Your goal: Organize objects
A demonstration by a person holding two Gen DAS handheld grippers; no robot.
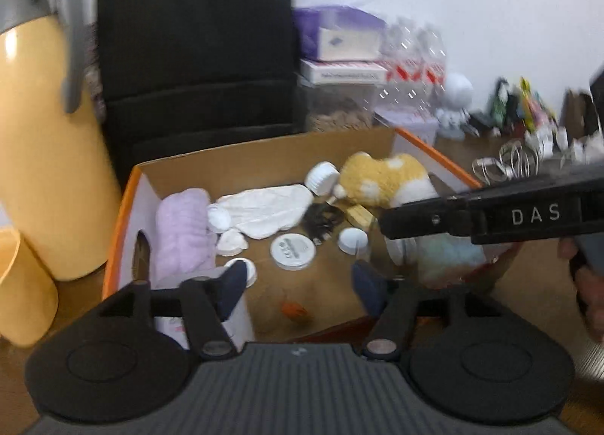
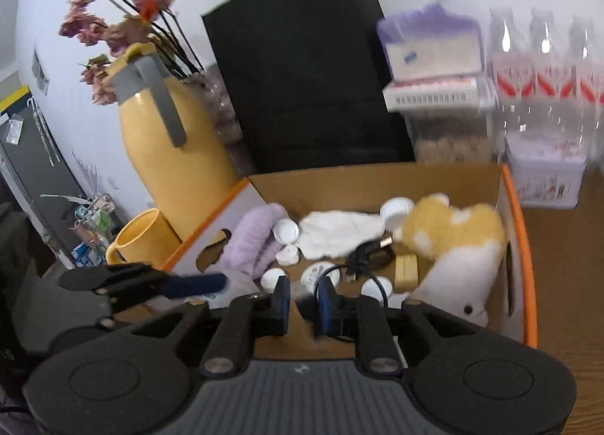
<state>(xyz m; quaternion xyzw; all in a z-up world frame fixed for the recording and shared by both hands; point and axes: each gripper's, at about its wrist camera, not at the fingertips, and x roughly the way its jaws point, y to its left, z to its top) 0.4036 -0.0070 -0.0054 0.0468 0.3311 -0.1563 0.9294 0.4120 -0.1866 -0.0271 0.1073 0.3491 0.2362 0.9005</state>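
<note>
Below left gripper (image 1: 298,284), cardboard box (image 1: 264,159), jaws apart, empty.

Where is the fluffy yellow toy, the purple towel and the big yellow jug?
fluffy yellow toy (image 2: 449,227): right wrist view, on its yellow body.
purple towel (image 1: 183,231): left wrist view, on its rolled middle.
big yellow jug (image 2: 170,144): right wrist view, on its belly.

Standing behind the box: yellow flask (image 2: 166,140), yellow mug (image 2: 145,235), black bag (image 2: 305,72), dried flowers (image 2: 109,23), clear bottles (image 2: 543,68).
</note>
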